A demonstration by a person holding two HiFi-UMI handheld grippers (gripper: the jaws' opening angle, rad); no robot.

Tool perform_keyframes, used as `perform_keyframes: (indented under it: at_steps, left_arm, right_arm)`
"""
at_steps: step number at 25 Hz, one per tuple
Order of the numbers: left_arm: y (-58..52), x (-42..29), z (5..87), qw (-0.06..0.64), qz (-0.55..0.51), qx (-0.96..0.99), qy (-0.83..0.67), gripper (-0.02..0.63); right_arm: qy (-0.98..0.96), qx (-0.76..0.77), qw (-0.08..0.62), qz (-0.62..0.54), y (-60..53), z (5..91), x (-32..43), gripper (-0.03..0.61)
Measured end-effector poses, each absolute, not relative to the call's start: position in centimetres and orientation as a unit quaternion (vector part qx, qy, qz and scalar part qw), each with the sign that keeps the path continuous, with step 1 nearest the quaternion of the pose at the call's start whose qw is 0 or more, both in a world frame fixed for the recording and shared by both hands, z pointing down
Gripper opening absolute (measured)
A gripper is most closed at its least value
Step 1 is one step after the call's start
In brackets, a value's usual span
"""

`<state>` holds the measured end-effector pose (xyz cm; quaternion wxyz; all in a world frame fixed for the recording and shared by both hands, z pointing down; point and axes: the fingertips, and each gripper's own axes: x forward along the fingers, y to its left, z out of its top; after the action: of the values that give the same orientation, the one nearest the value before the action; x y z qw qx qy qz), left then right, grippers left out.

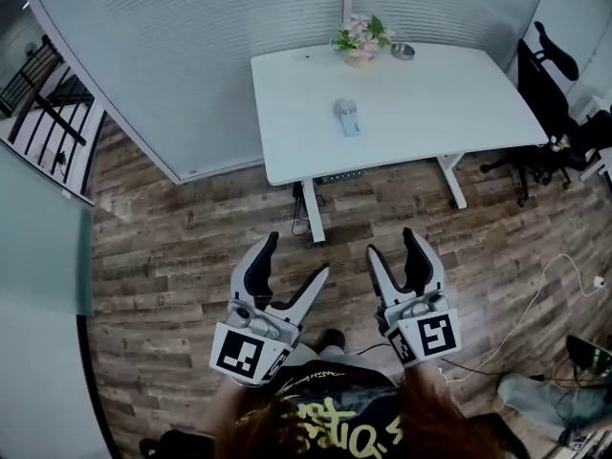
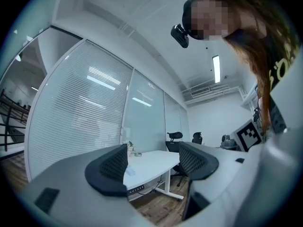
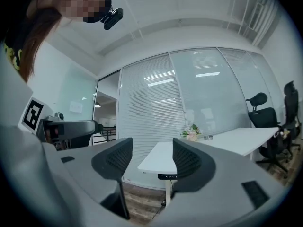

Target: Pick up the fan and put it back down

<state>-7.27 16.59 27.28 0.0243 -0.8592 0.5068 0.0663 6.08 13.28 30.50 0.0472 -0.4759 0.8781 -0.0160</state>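
Head view: fan (image 1: 347, 116) on table (image 1: 459, 94), well beyond spread, empty left tool (image 1: 297, 254) and right tool (image 1: 392, 242).

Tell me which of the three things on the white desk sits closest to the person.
The fan, alone near the middle of the desk; the flower pot and the small dish stand at its far edge.

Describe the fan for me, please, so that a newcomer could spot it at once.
Look at the white desk by the glass wall. The fan sits alone on the bare top, small, pale and round-headed, apart from the flowers and grey dish at the back edge.
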Motion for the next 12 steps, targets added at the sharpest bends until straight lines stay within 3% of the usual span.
perform_keyframes:
  at_steps: [12]
  left_arm:
    - [15.2, -8.5, 26.7, 0.019, 0.074, -0.86, 0.505, 0.333]
  right_arm:
    - [0.88, -0.475, 0.021, -0.012, 13.4, 29.9, 5.4, 0.249]
